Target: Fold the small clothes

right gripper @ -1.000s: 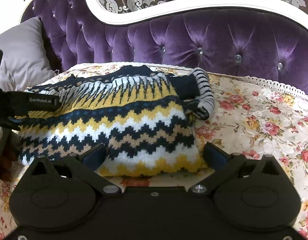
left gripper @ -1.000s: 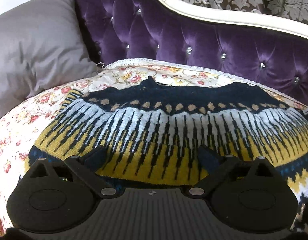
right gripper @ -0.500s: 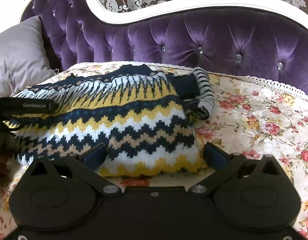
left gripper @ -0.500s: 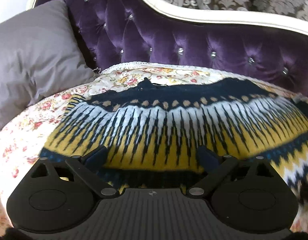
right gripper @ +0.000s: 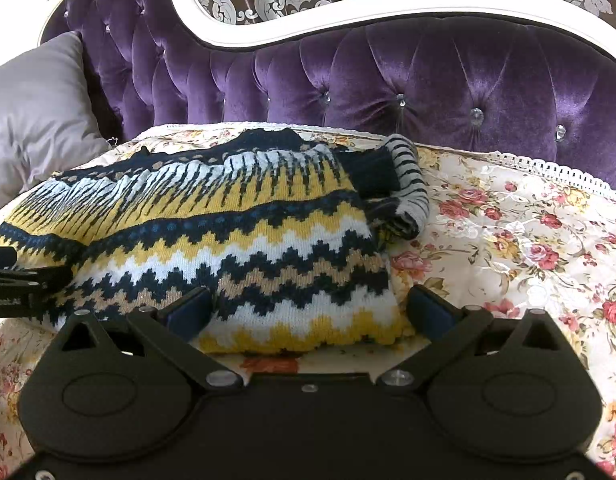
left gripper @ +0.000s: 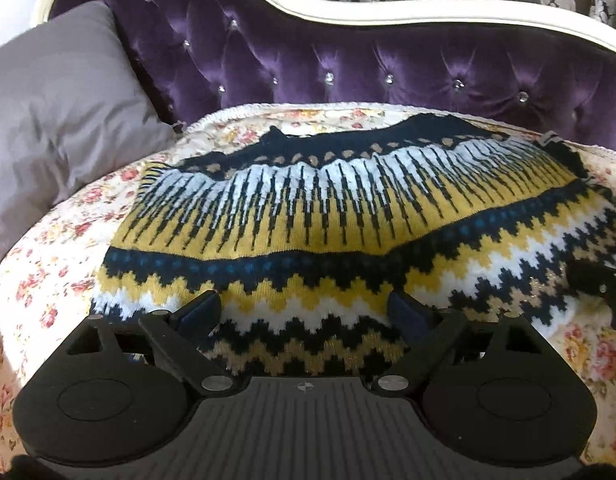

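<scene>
The knit sweater (right gripper: 235,236) lies folded on the floral bedspread (right gripper: 508,240), in front of the purple headboard (right gripper: 428,76). Both the left tongs (left gripper: 308,312) and right tongs (right gripper: 308,308) are spread wide at its near hem, holding nothing. Its far sleeve is bunched up and hard to read; the grey pillow (left gripper: 55,120) is cut off.

You had a chunky matt zigzag-knit wool sweater (right gripper: 235,248) on smooth floral cotton bedspread (right gripper: 508,240), glossy purple tufted velvet headboard (right gripper: 428,76), satiny grey cloth pillow (left gripper: 55,128), matt black plastic right gripper (right gripper: 308,308).
</scene>
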### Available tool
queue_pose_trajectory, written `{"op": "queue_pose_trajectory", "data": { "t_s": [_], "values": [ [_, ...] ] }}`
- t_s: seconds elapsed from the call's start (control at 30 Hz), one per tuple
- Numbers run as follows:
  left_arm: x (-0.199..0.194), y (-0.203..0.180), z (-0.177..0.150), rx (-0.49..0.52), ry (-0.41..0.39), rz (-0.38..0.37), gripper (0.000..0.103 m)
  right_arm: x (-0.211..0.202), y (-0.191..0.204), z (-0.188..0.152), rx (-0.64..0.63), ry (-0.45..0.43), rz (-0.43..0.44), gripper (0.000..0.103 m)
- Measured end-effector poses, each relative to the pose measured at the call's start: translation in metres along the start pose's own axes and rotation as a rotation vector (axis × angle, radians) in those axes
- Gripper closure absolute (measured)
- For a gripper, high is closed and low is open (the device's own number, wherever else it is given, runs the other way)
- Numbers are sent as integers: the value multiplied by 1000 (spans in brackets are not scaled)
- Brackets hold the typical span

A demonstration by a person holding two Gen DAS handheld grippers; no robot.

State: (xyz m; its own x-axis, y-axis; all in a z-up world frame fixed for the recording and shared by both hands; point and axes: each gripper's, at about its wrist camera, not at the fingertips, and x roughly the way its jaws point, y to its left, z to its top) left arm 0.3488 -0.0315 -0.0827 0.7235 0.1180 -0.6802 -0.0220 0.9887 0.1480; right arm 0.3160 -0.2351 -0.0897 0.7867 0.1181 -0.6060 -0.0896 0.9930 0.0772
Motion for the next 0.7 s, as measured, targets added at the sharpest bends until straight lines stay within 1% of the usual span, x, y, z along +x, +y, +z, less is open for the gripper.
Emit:
{"op": "queue_pose_trajectory", "data": {
  "t_s": [0.1,0.13,0.17,0.23,0.3,0.37,0.47,0.5,0.57,0.6,0.63,0.7],
  "values": [
    [-1,5,5,1,7,-25,15,0,0,0,-1,0,-1,0],
    [-2,7,8,-8,-3,-25,18,0,0,0,-1,0,-1,0],
    [-2,9,12,-17,-16,-19,19,0,0,0,-1,0,-1,0],
    [0,13,27,-38,-42,-12,19,0,0,0,-1,0,-1,0],
    [10,15,46,-54,-44,-5,19,0,0,0,-1,1,-2,0],
    [24,14,65,-56,-36,23,19,0,1,0,-3,2,-4,0],
    [52,10,89,-35,25,54,19,0,1,0,-3,2,-4,0],
    [61,9,93,-22,56,69,19,0,1,0,-3,2,-4,0],
    [82,5,96,22,145,97,17,0,1,0,-2,2,-3,0],
    [85,6,94,29,153,92,18,0,1,0,-2,2,-4,0],
    [80,9,92,17,131,86,18,0,1,0,-2,2,-4,0],
    [70,15,86,-20,119,62,19,0,0,0,-1,2,-3,0]
  ]
}}
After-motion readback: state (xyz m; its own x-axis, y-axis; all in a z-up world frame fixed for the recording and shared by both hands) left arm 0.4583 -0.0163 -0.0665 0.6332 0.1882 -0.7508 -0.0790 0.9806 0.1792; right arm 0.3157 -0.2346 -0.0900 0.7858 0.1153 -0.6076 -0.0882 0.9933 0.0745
